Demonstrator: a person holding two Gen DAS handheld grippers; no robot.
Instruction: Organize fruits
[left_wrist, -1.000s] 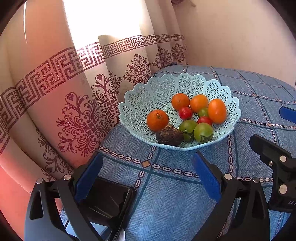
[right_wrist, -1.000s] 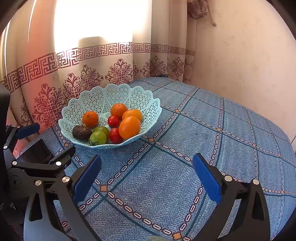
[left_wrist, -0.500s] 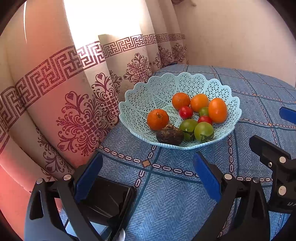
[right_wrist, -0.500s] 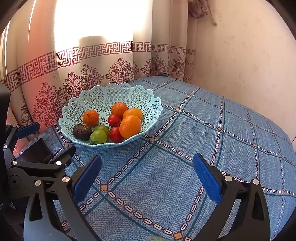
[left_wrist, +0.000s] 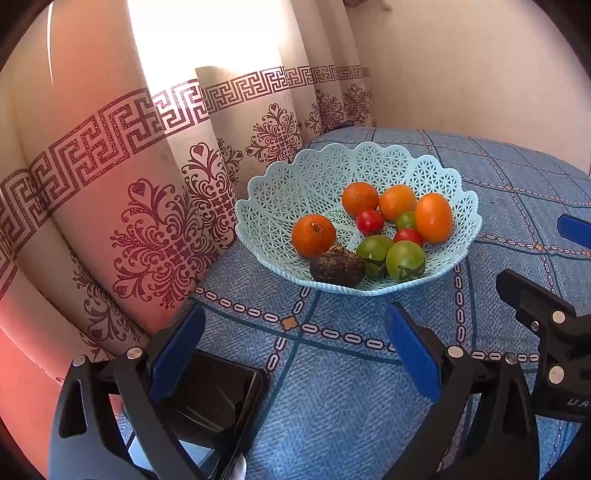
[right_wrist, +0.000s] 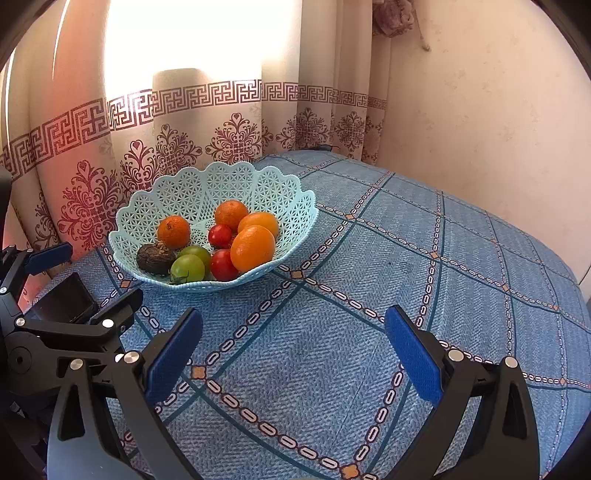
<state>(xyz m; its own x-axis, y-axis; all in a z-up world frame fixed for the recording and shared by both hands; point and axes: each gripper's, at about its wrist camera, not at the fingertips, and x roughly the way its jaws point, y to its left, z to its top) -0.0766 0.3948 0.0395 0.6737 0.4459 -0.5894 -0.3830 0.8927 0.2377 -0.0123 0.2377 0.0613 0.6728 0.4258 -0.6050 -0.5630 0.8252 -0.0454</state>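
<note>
A pale blue lattice basket (left_wrist: 325, 173) (right_wrist: 280, 192) stands on the blue patterned cloth near the curtain. It holds several oranges (left_wrist: 313, 235) (right_wrist: 252, 248), red tomatoes (left_wrist: 370, 221) (right_wrist: 223, 264), green tomatoes (left_wrist: 405, 259) (right_wrist: 187, 268) and a dark wrinkled fruit (left_wrist: 337, 268) (right_wrist: 155, 257). My left gripper (left_wrist: 291, 349) hangs open in front of the basket, nothing between its blue pads. To its right my right gripper (right_wrist: 293, 350) is open and empty over bare cloth, a little short of the basket.
A black phone-like device (left_wrist: 214, 402) (right_wrist: 62, 301) lies at the table's left edge under the left gripper. A patterned curtain (left_wrist: 155, 206) hangs close behind the basket. A plain wall (right_wrist: 480, 110) bounds the far right. The blue cloth (right_wrist: 406, 258) spreads right of the basket.
Both views have shifted only slightly; the basket sits marginally closer in the right wrist view. Both grippers stay open and the fruit has not moved.
</note>
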